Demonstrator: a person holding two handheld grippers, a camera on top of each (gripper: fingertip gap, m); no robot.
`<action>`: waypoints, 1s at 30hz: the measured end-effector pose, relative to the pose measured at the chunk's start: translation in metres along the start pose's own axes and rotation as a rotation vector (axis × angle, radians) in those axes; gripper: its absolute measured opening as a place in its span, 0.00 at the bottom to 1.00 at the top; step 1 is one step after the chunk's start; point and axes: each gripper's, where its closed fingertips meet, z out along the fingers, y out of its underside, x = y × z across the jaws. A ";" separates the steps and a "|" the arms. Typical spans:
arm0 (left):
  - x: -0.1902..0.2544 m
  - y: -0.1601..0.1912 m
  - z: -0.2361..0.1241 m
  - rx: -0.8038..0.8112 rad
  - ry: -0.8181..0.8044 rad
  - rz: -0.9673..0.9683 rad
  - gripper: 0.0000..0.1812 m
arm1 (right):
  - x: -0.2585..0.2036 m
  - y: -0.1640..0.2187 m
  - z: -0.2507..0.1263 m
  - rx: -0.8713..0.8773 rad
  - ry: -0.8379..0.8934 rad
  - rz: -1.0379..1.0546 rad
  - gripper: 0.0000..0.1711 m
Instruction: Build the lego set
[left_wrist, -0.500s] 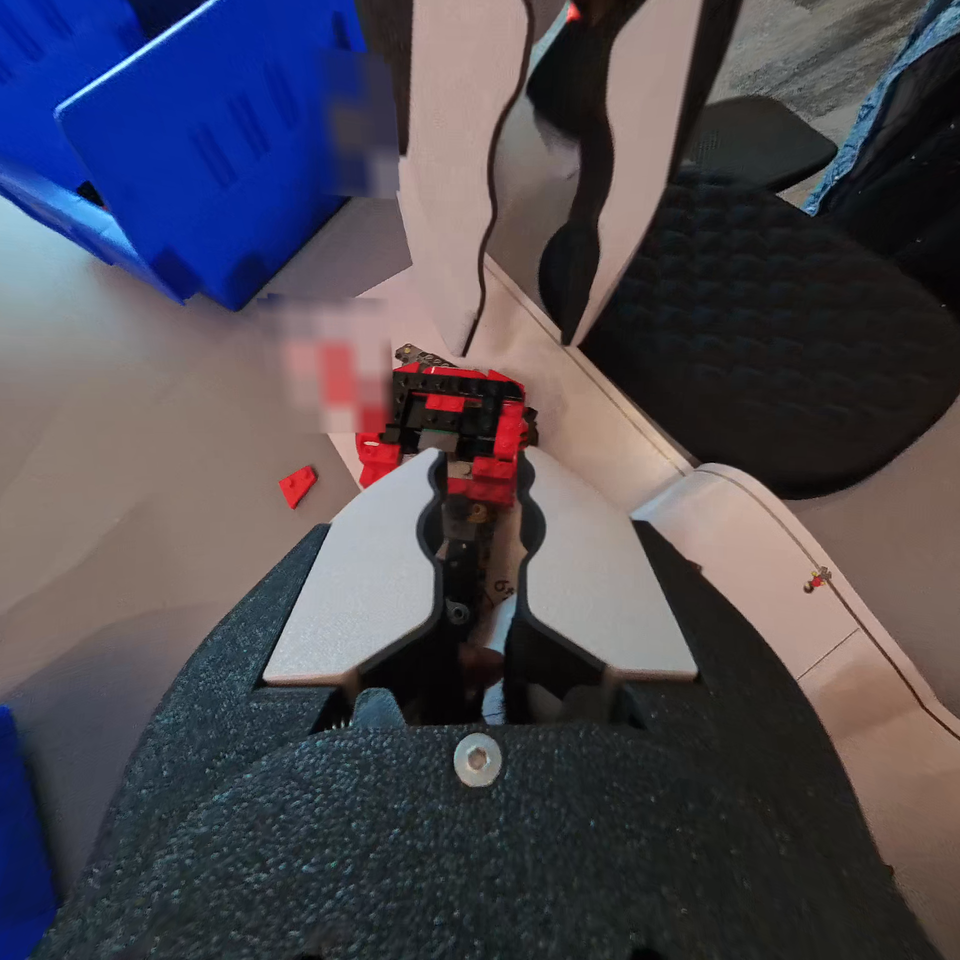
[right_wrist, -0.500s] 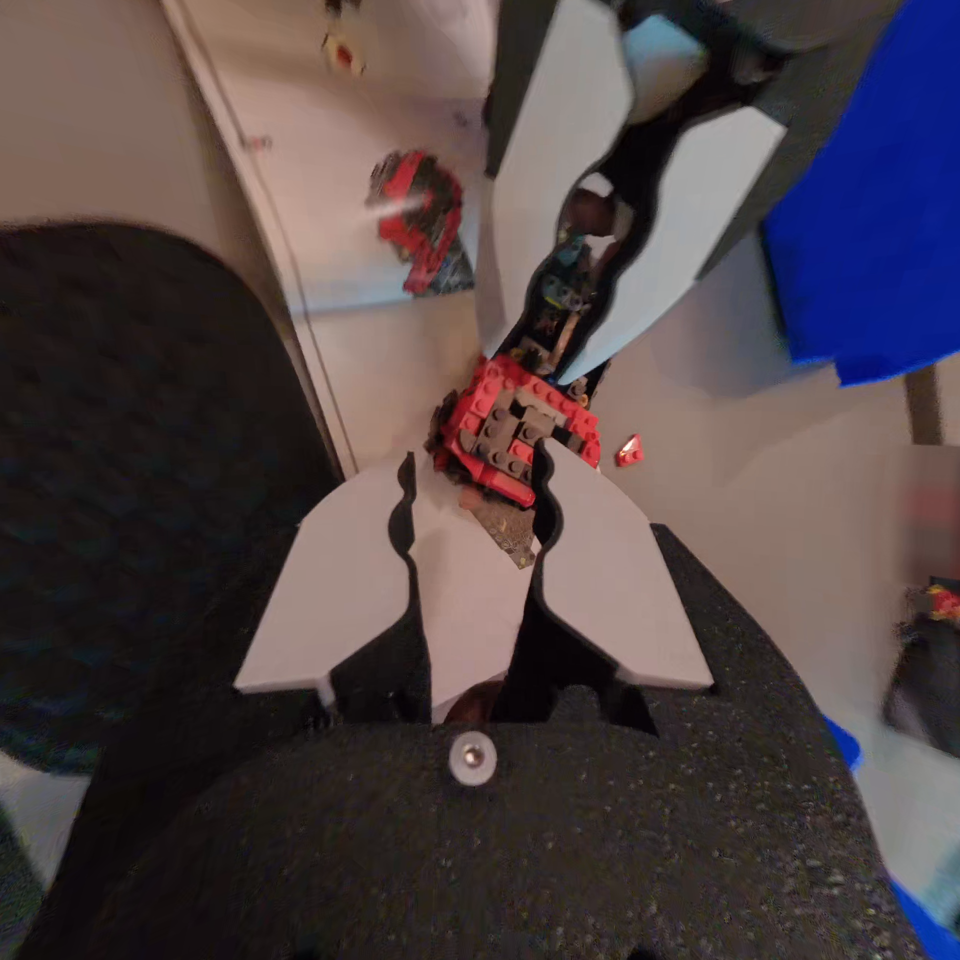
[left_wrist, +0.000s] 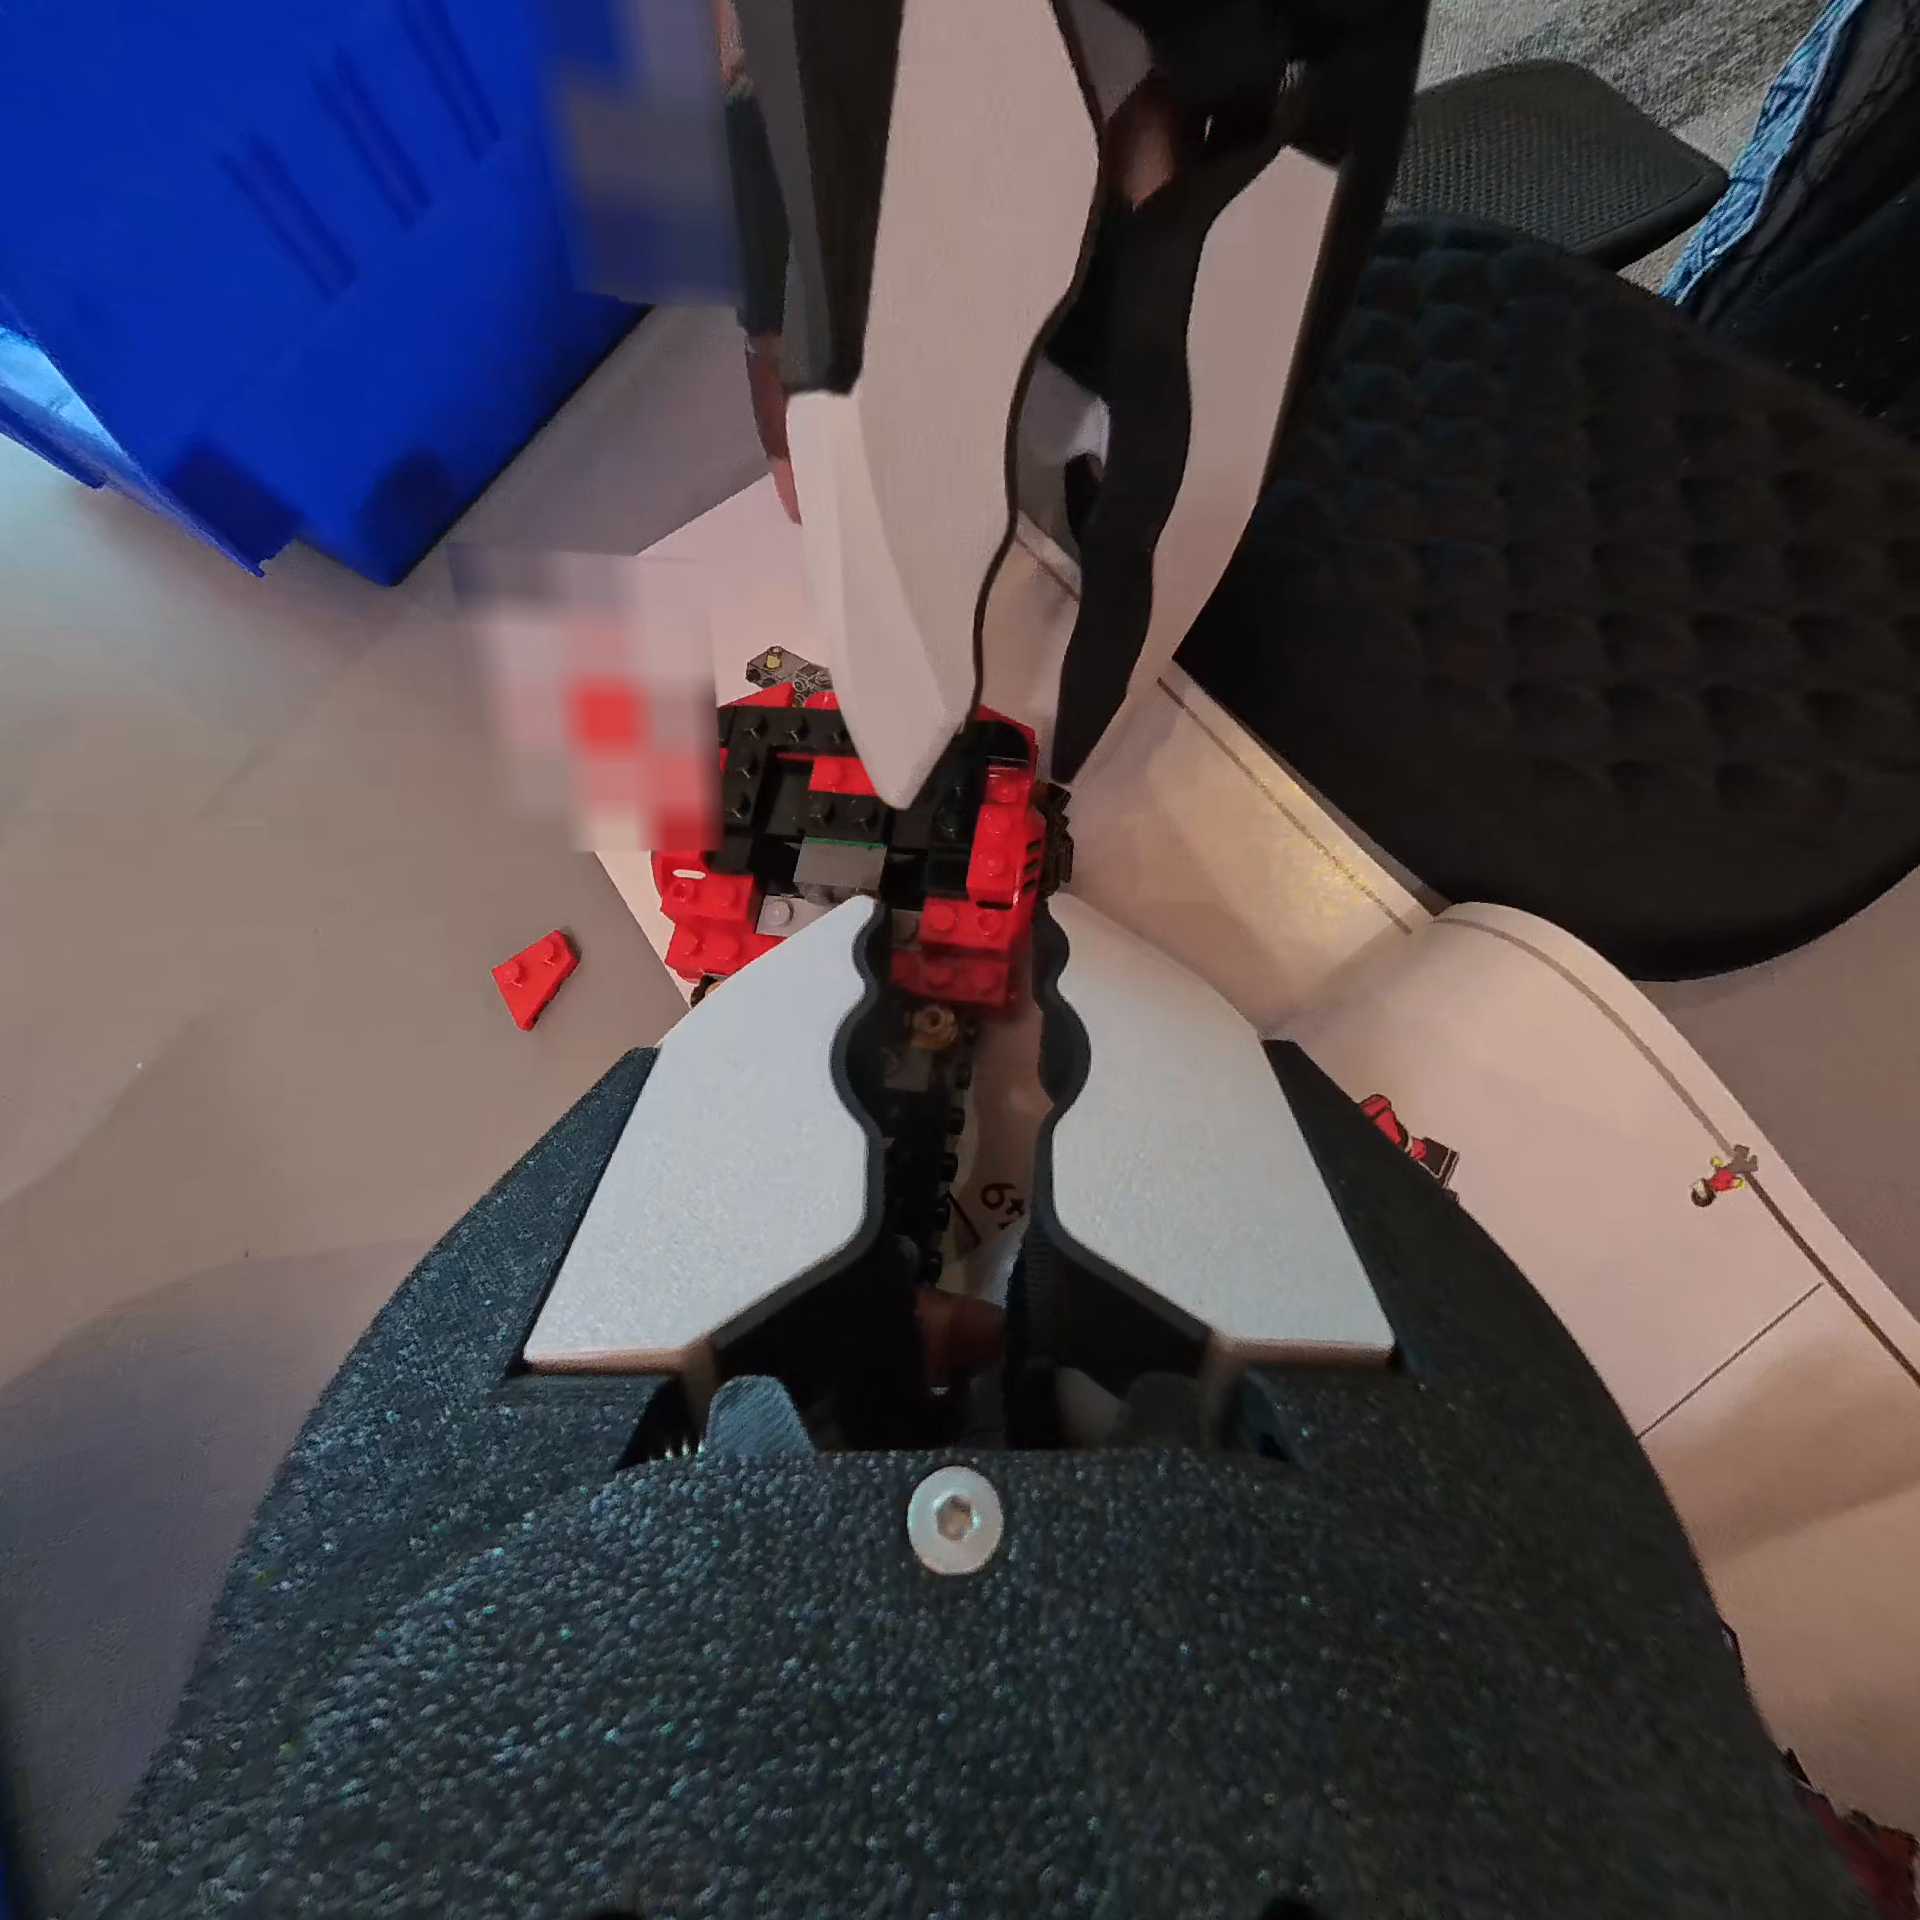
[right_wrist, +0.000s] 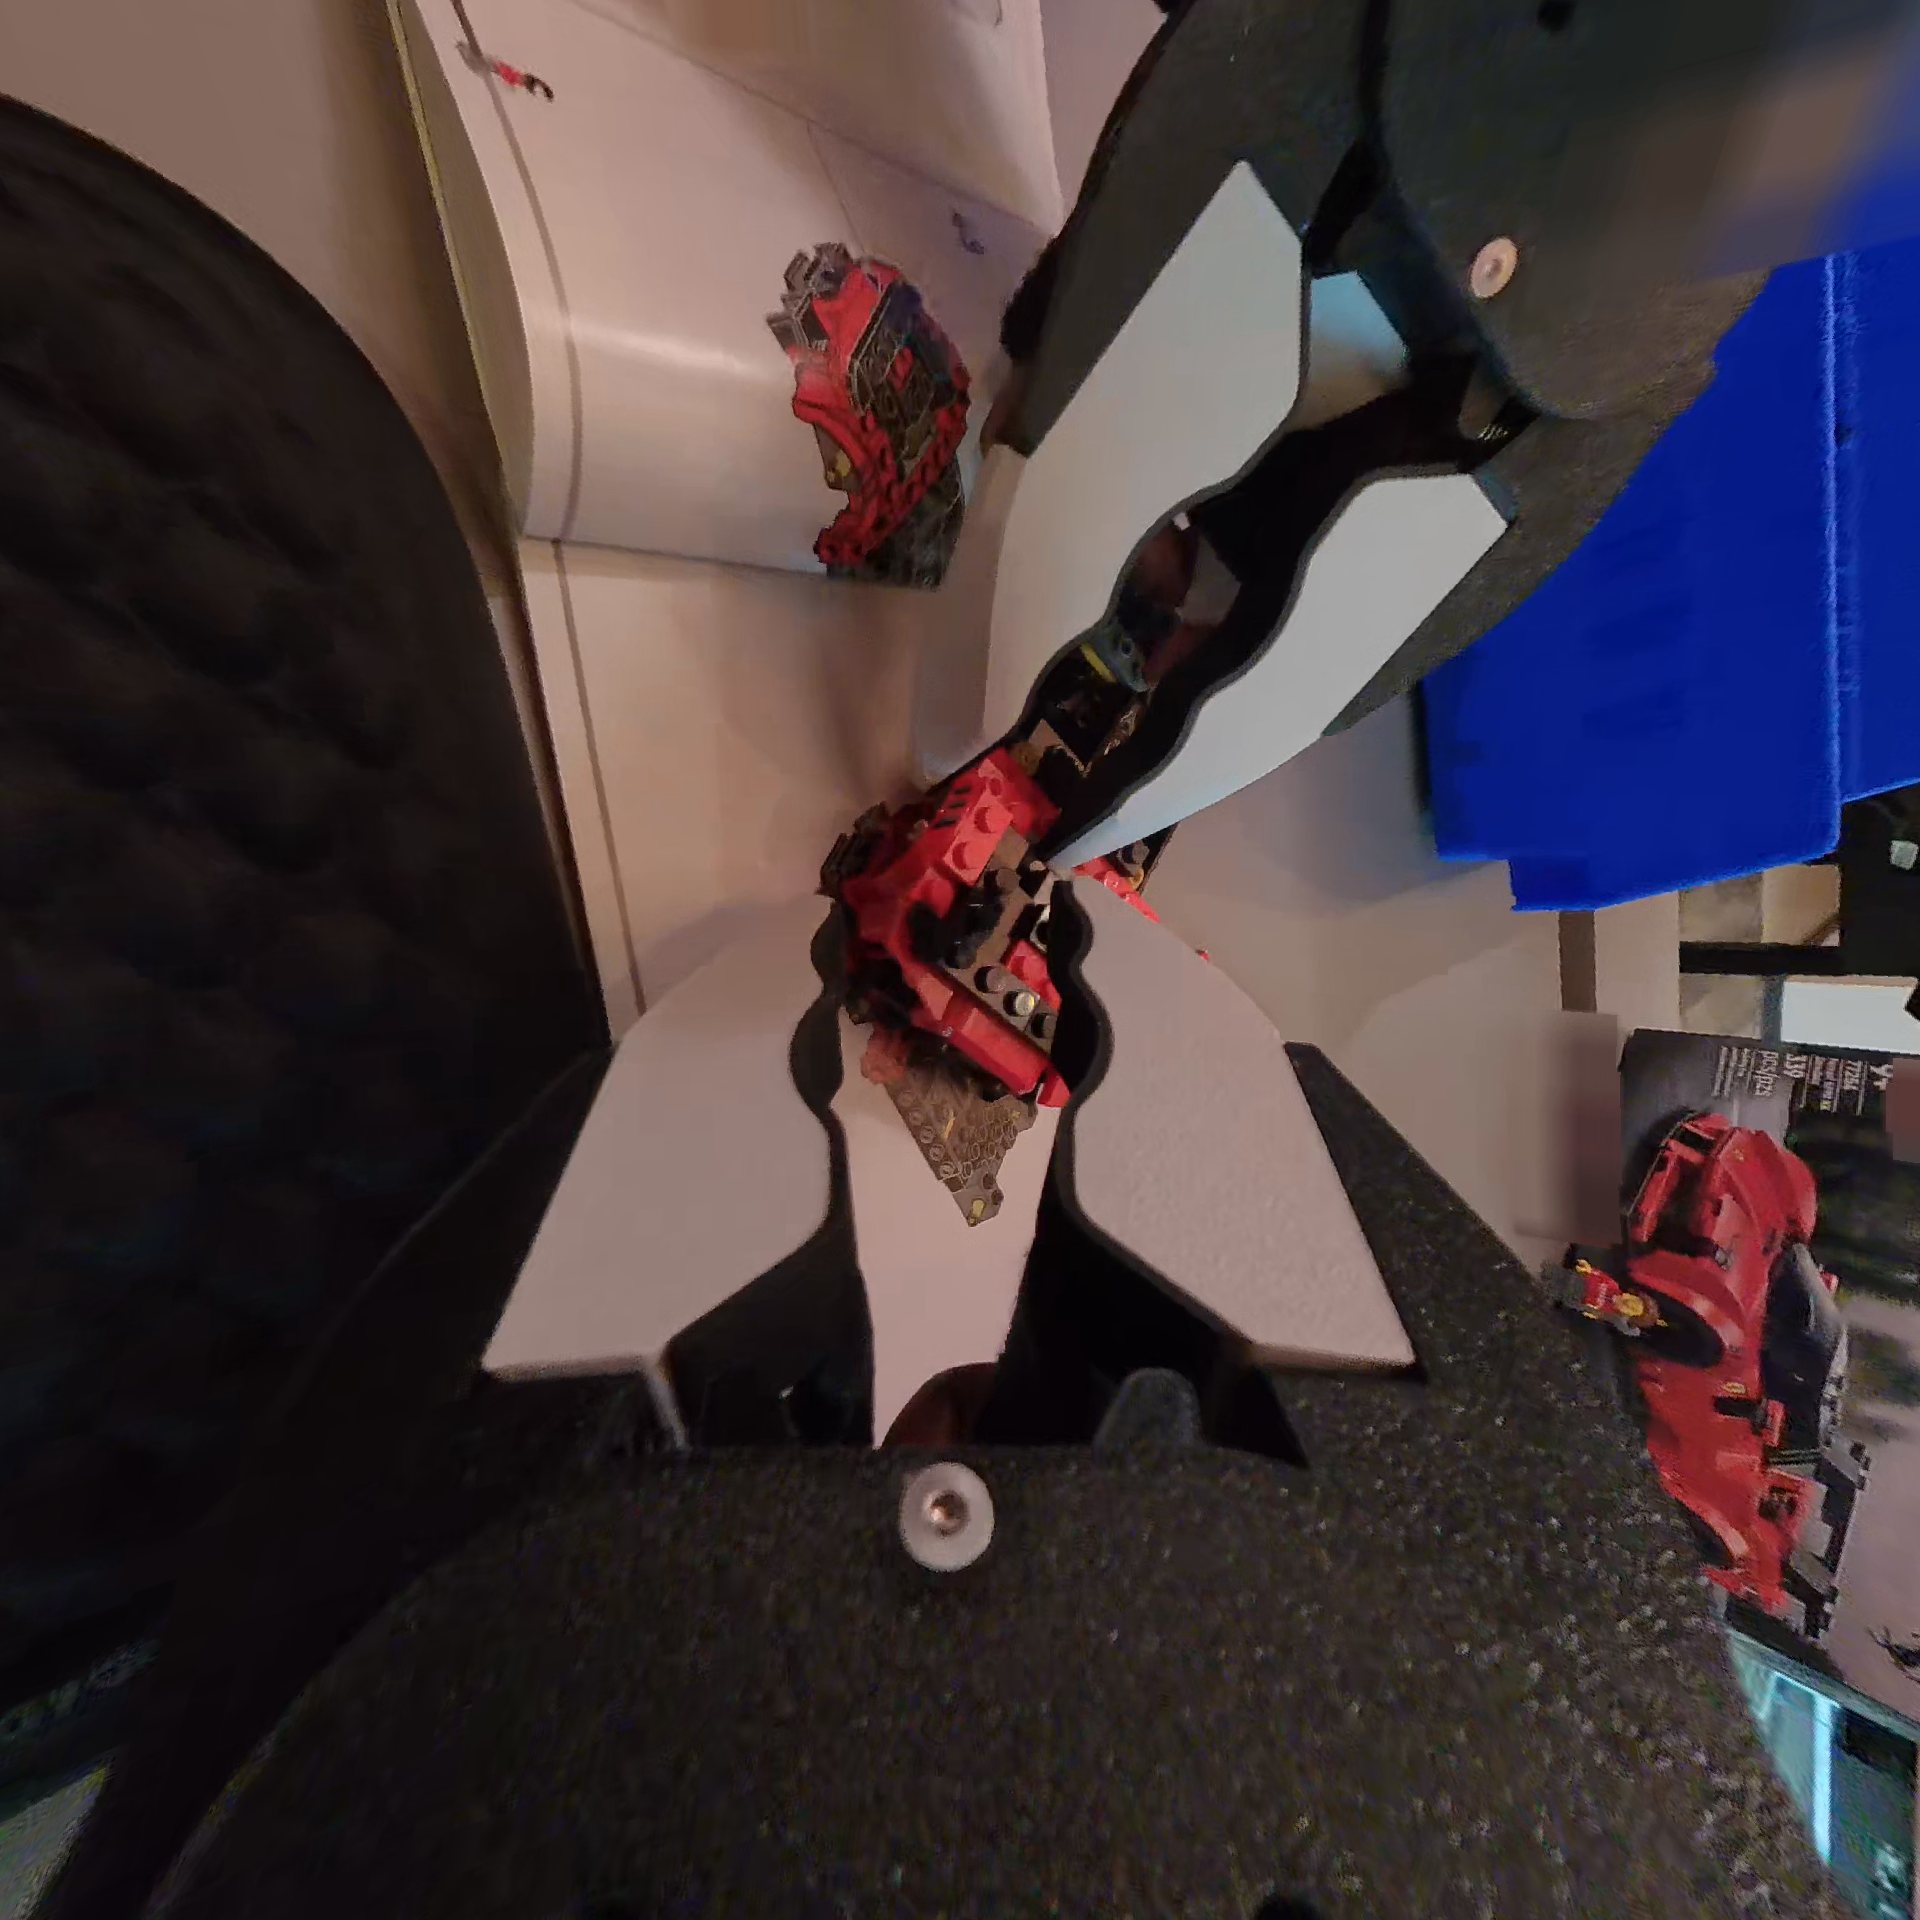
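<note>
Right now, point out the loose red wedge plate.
In the left wrist view, the loose red wedge plate lies on the grey table, left of the red and black lego model, below the blue bin.

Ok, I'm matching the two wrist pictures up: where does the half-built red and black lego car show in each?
Left wrist view: half-built lego car at centre, just beyond the left gripper tips, the right gripper reaching down onto it.
Right wrist view: car at centre, between both grippers' tips.
Shared landmark: the blue bin, upper left in the left view, upper right in the right view.
</note>
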 end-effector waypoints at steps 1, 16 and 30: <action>0.000 0.000 0.000 0.001 0.000 0.001 0.14 | 0.000 -0.001 0.001 0.009 0.004 -0.002 0.21; 0.001 -0.001 0.001 0.022 0.011 0.004 0.13 | 0.000 0.004 0.001 0.004 -0.021 -0.062 0.18; 0.000 -0.002 0.001 0.041 0.016 -0.014 0.12 | -0.001 0.005 0.001 0.047 -0.026 -0.020 0.15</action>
